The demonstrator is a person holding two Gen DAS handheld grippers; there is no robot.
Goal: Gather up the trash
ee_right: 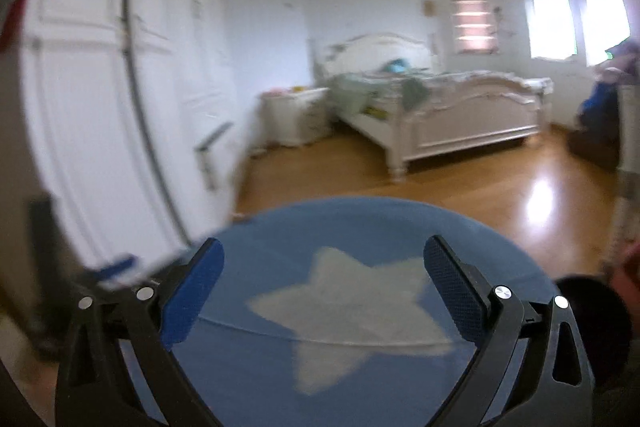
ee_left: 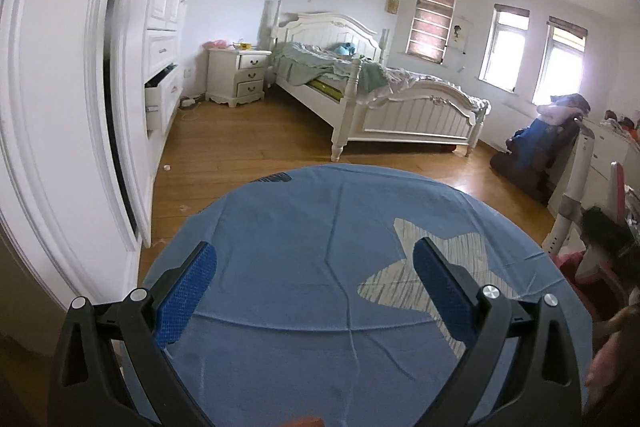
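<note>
Landmark: blue cloth [ee_left: 304, 267] with pale star, covering round bench. Left of cloth, white wardrobe [ee_left: 60, 107]; small white scrap [ee_left: 166, 168] on floor at its foot. Over cloth: left tool [ee_left: 314, 285] spread wide, empty; right tool [ee_right: 324, 281] likewise. Beyond cloth, white bed [ee_left: 380, 95].

blk tongs [ee_left: 314, 259], blue pads [ee_left: 186, 293], silver screws [ee_left: 490, 291]

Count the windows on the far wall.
3. One with a striped blind sits just right of the bed's headboard; a middle window follows; the third is nearest the room's right corner. More may lie beyond the frame's edge.
</note>
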